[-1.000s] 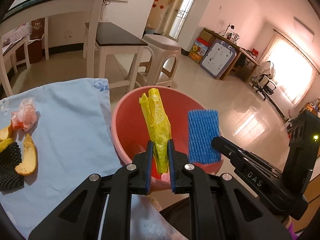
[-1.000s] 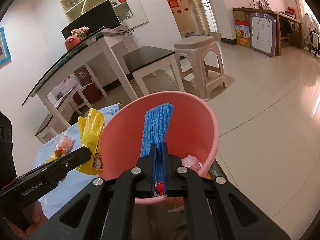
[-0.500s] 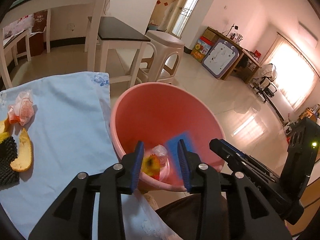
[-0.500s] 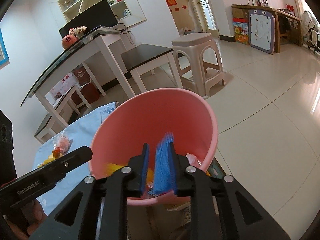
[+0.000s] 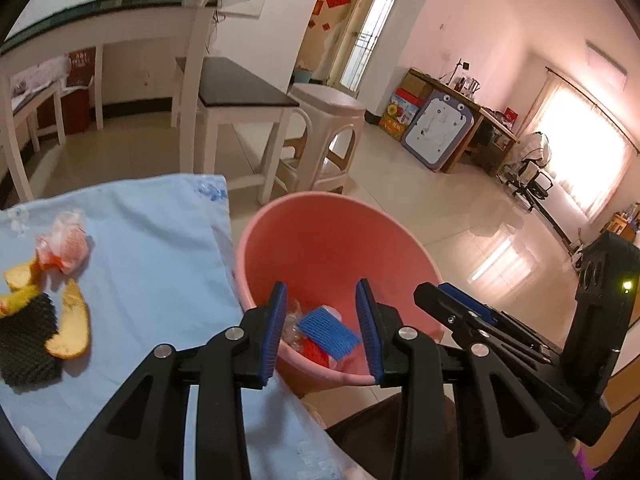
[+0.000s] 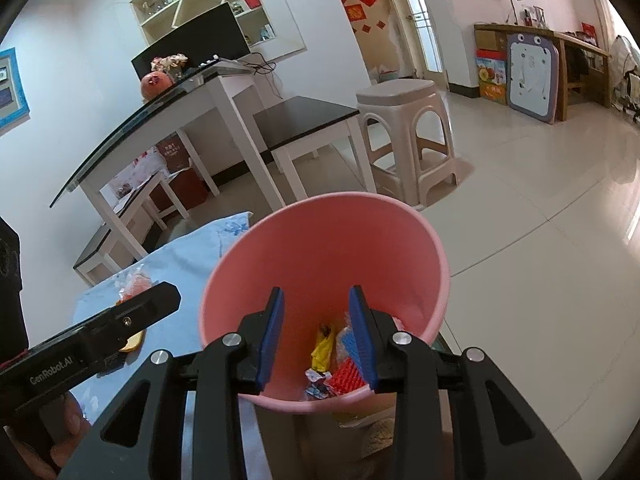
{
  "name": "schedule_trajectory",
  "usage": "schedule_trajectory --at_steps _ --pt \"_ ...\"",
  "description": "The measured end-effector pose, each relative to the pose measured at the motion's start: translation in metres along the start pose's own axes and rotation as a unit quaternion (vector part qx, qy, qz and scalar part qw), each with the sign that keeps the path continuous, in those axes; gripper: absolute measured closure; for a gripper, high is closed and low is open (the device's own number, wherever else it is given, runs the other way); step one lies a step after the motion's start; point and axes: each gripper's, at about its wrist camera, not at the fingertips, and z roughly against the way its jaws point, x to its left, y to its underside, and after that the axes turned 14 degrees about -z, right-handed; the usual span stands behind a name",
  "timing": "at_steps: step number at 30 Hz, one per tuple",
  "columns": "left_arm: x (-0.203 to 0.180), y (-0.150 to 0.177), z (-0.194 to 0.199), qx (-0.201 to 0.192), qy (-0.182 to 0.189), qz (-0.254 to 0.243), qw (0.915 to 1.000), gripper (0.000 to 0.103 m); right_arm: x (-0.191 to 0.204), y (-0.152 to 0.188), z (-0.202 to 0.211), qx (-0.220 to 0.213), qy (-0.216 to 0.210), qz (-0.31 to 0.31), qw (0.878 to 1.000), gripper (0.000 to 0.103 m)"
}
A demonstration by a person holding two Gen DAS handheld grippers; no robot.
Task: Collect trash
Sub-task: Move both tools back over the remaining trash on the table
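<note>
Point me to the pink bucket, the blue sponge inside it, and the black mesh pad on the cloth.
pink bucket (image 5: 320, 240): left wrist view, bare inner wall.
blue sponge (image 5: 326, 332): left wrist view, its ribbed top face.
black mesh pad (image 5: 26, 344): left wrist view, middle of the mesh.

Left black two-finger gripper with blue ribbed pads: lower centre of left wrist view, angled downward, jaws apart, nothing clamped. Right black two-finger gripper, blue pads: lower centre of right wrist view, angled downward, jaws opening, empty between pads. Person's fingers lower left there, behind left gripper's body.
</note>
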Motion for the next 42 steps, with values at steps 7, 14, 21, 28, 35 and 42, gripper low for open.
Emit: schedule_trajectory --at_steps 7,14,21,28,35,42 --pt "0.005 0.005 0.030 -0.017 -0.035 -0.015 0.9991 0.067 0.026 0.006 0.012 -0.014 -0.013 0.026 0.999 0.068" --pt "0.034 0.029 0.075 -0.031 -0.086 0.009 0.9958 0.067 0.071 0.020 0.020 -0.019 -0.046 0.056 0.997 0.067" --pt "0.061 0.054 0.116 -0.043 -0.141 0.020 0.9889 0.067 0.119 0.048 0.018 0.007 -0.067 0.089 0.994 0.063" --pt "0.090 0.081 0.142 -0.041 -0.162 0.046 0.9848 0.067 0.161 0.074 0.011 0.026 -0.081 0.113 0.990 0.060" --pt "0.121 0.106 0.156 -0.029 -0.174 0.081 0.9810 0.067 0.191 0.094 0.000 0.047 -0.094 0.121 0.987 0.055" --pt "0.147 0.120 0.164 -0.026 -0.187 0.110 0.9758 0.067 0.212 0.107 -0.008 0.057 -0.101 0.141 0.983 0.050"
